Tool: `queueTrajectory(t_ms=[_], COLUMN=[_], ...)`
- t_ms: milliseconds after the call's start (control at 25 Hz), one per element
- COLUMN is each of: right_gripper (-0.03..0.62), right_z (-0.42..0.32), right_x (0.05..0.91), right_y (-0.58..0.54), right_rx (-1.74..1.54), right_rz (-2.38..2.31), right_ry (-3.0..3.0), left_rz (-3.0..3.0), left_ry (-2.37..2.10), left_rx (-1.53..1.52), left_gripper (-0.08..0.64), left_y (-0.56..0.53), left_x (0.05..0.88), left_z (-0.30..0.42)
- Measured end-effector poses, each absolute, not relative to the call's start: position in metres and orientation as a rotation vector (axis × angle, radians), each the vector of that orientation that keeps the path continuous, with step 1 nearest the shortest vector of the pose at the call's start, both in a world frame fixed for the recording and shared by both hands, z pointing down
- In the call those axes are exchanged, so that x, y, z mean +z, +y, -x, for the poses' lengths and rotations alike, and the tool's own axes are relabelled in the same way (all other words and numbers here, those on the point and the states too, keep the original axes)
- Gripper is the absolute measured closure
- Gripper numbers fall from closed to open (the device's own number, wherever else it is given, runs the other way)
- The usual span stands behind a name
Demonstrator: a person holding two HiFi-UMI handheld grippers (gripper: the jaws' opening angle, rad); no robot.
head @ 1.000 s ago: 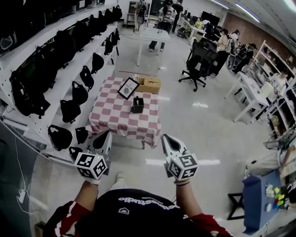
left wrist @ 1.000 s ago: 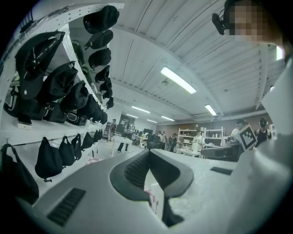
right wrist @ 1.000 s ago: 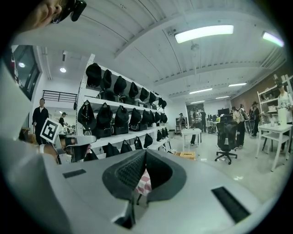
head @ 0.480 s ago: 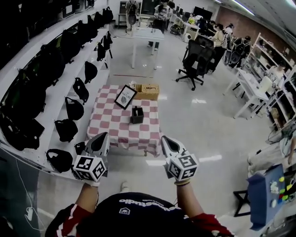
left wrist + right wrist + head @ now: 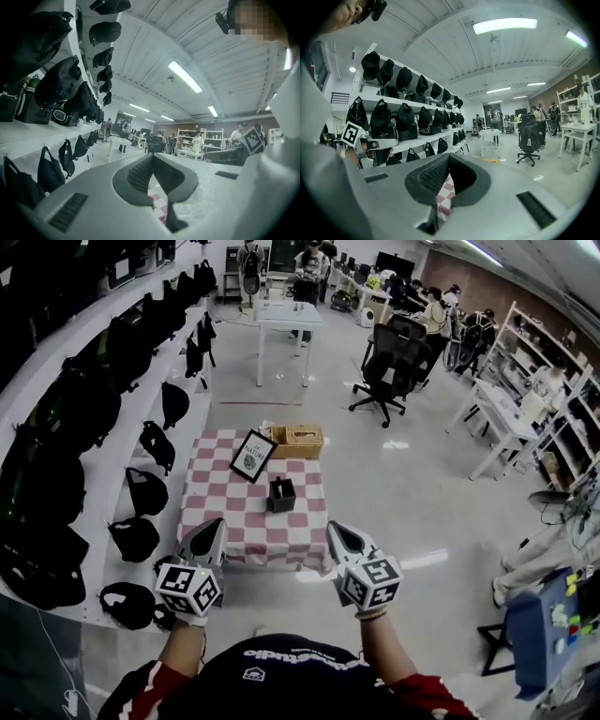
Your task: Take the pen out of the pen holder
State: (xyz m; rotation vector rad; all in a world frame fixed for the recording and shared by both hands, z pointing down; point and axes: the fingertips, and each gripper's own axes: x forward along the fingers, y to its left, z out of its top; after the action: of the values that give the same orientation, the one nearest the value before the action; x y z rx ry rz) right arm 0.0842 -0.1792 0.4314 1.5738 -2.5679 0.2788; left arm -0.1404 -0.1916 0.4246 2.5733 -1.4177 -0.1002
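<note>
Head view: I stand short of the checkered worktop (image 5: 216, 507), which lies at 12 o'clock, and nothing on it is within reach.
Pen holder (image 5: 281, 494): a small dark box near the middle of the worktop, dead ahead.
Pen: too small to make out from here. I judge that it stands inside the pen holder.
Neighbours: a picture frame (image 5: 252, 456) leans at 11 o'clock of the pen holder, near it. A wicker basket (image 5: 297, 440) sits at 12 o'clock of it, by the far edge.
Left gripper (image 5: 212, 526): held low at my 11 o'clock, with its jaws together at the tips and nothing between them. Its own view shows only checkered cloth through the gap behind the tips.
Right gripper (image 5: 337, 529): held low at my 1 o'clock, with its jaws likewise together and empty.
Stage: approach only. The reach has not begun and both jaws must part before any grasp.
Risk, tipping: the pen holder looks light, so a pull at a slant could drag or topple it. Bracing it with one gripper would help.
Risk, collision: the picture frame leans close by, and a wide sweep from 11 o'clock could knock it flat.
Risk, slip: a thin pen pinched near its tip may twist out of the jaws.
</note>
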Motion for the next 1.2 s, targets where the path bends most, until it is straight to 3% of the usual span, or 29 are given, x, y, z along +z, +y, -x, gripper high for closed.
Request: queueTrajectory(t_ms=[560, 1200], right_gripper=[0.589, 0.589], right_z=[-0.042, -0.06], right_x=[0.437, 0.433], right_y=[-0.223, -0.29], right_rx=[0.257, 0.261], right_rz=[-1.516, -1.473], right_ry=[-2.524, -2.603], left_rz=[-2.547, -2.546], left_ry=[-1.386, -1.443], left_rx=[-0.155, -0.121], left_gripper=[0.555, 0.555], left_y=[-0.23, -0.282], left_x=[0.44, 0.437], left_z=[0.166, 0.143])
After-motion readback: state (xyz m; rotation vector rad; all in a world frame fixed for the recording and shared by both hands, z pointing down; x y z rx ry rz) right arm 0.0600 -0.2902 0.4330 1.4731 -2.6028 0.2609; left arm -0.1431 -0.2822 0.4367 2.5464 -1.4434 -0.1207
